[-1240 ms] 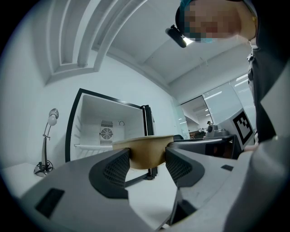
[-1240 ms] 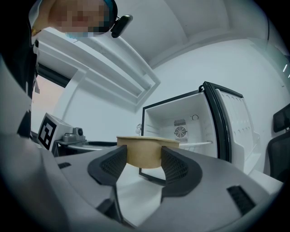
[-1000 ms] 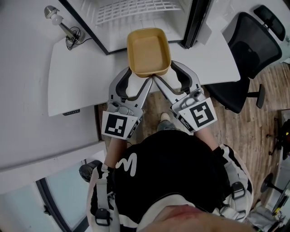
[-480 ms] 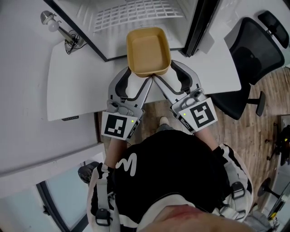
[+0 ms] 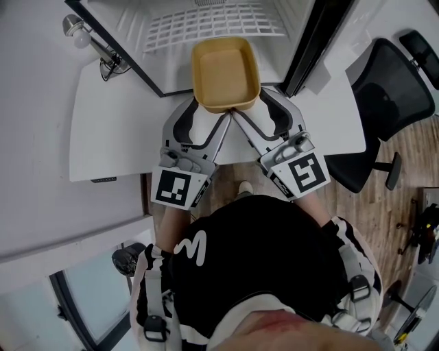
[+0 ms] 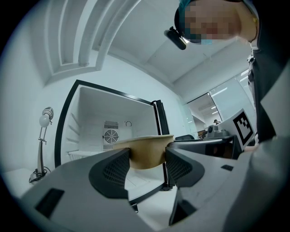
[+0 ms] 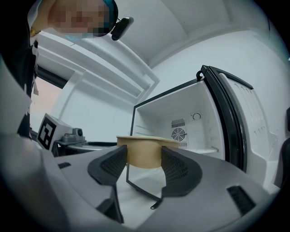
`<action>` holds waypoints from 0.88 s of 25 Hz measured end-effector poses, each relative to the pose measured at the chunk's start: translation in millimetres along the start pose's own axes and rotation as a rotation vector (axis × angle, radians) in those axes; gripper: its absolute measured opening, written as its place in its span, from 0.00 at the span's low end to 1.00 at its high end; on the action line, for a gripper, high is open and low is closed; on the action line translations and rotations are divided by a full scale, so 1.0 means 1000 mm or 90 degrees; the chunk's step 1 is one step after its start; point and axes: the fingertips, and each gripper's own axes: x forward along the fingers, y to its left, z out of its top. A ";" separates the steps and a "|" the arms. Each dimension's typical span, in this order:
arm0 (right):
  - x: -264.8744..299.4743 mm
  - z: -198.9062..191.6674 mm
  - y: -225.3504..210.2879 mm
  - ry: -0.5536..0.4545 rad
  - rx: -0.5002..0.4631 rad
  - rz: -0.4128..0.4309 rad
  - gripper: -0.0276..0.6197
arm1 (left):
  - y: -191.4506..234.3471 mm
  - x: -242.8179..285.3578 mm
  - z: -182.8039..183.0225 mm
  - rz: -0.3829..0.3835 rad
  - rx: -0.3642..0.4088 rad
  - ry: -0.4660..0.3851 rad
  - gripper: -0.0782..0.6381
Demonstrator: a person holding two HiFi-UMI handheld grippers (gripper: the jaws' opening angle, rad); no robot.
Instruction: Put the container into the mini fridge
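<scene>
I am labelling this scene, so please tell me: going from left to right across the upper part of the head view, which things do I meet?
Lamp → container → fridge door → office chair.

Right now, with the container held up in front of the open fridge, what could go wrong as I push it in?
The left gripper and right gripper both clamp the container only at its near end, so its far end could sag or slip. The wire shelf lies just ahead; the rim might catch it.
</scene>
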 end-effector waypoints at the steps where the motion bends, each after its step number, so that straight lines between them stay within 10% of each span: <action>1: 0.002 0.001 -0.002 -0.001 0.000 0.001 0.43 | 0.001 0.002 0.001 0.002 0.001 0.000 0.46; 22: 0.026 0.014 -0.026 -0.018 -0.001 0.028 0.42 | 0.020 0.029 0.013 0.028 0.003 -0.009 0.46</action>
